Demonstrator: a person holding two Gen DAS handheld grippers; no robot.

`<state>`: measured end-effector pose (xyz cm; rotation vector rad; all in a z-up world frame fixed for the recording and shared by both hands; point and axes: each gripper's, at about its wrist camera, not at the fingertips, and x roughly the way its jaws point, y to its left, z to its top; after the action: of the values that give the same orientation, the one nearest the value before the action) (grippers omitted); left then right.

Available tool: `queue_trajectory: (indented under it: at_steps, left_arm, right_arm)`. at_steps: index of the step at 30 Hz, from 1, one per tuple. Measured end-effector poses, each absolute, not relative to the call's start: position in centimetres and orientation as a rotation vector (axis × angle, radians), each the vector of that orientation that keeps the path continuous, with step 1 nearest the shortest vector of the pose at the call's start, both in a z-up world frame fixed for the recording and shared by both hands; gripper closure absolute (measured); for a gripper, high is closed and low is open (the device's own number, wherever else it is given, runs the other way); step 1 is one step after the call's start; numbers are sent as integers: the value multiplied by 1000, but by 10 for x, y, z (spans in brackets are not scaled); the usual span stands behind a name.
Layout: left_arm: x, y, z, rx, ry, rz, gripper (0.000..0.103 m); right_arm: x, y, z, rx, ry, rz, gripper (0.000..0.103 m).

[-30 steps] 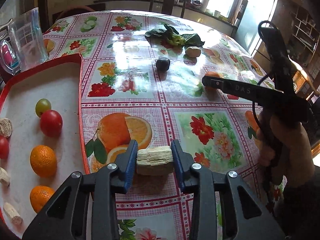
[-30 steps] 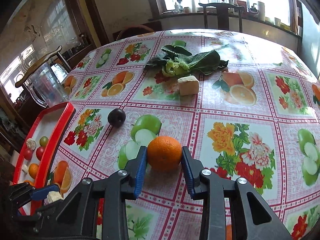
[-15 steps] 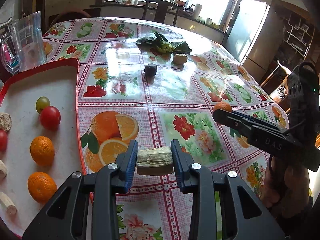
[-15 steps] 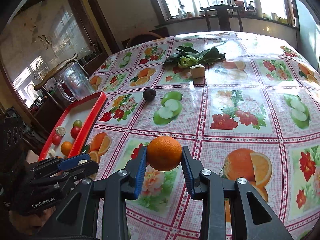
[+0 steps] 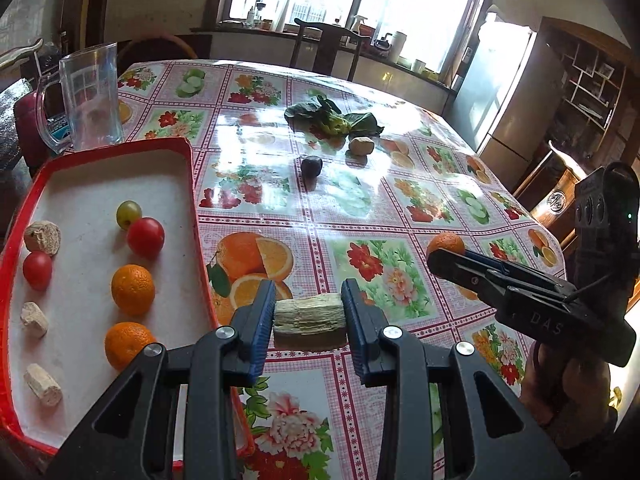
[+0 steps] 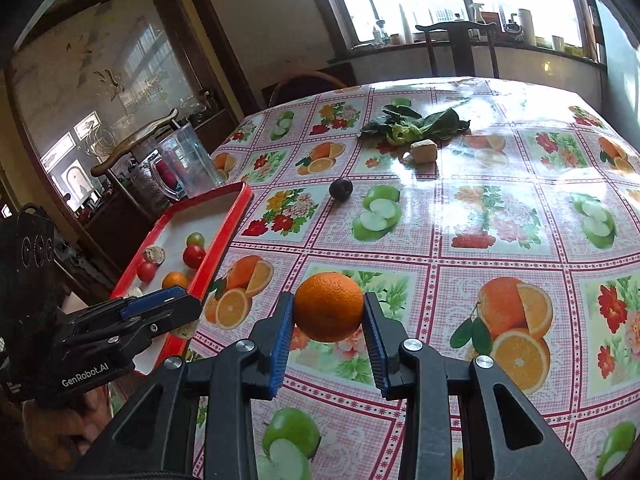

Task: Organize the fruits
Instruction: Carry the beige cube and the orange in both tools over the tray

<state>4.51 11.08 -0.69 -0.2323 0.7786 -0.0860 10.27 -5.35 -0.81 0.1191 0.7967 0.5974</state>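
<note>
Readable on the black body of the right gripper (image 5: 448, 258), seen from the left wrist: "DAS". Printed in white on the body of the left gripper (image 6: 188, 330), seen from the right wrist: "GenRobot.AI". Nothing else legible.

Bright windows (image 5: 360, 4) at twelve o'clock flood the room; a dark wooden chair (image 5: 326, 46) stands beneath, a pale refrigerator (image 5: 516, 92) at two, wooden shelving (image 5: 592, 92) beyond, glare on the floral tabletop (image 5: 420, 200)
</note>
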Motion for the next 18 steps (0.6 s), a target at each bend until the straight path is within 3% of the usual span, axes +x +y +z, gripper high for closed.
queue_trajectory:
  at_steps: [18]
  left_arm:
    - [-3, 184, 5, -310, 703, 53, 72]
  right_arm:
    - [68, 22, 5, 27, 794, 737, 69]
